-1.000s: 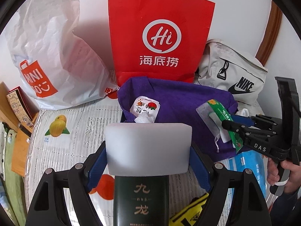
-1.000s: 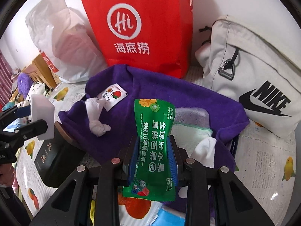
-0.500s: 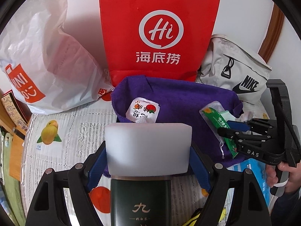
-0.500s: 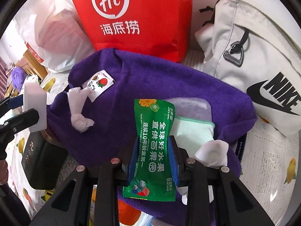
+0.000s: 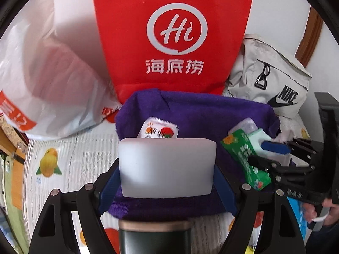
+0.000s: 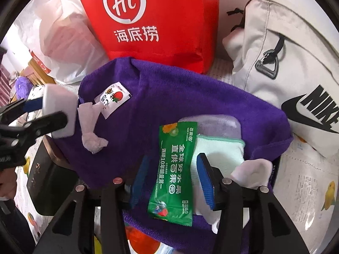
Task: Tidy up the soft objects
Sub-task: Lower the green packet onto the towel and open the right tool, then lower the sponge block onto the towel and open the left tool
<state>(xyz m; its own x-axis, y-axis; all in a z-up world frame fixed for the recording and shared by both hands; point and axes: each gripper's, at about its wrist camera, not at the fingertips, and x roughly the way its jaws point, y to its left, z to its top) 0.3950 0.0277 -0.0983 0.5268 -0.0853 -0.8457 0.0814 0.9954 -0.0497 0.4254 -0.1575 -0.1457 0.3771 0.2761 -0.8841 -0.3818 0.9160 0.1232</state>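
Reading "Hi" — red bag (image 5: 172,40) — "NIKE" backpack (image 6: 296,67)

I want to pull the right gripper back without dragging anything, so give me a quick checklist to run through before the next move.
1. Right gripper jaws opening, pads off the green wet-wipe packet: ok.
2. Packet resting on the purple towel and clear of the fingers: cannot tell; it lies between them.
3. Left gripper gripping the white sponge block: ok.
4. Towel spot near the strawberry packet free for the block: not ok, crumpled tissue there.
5. Grippers apart: ok.
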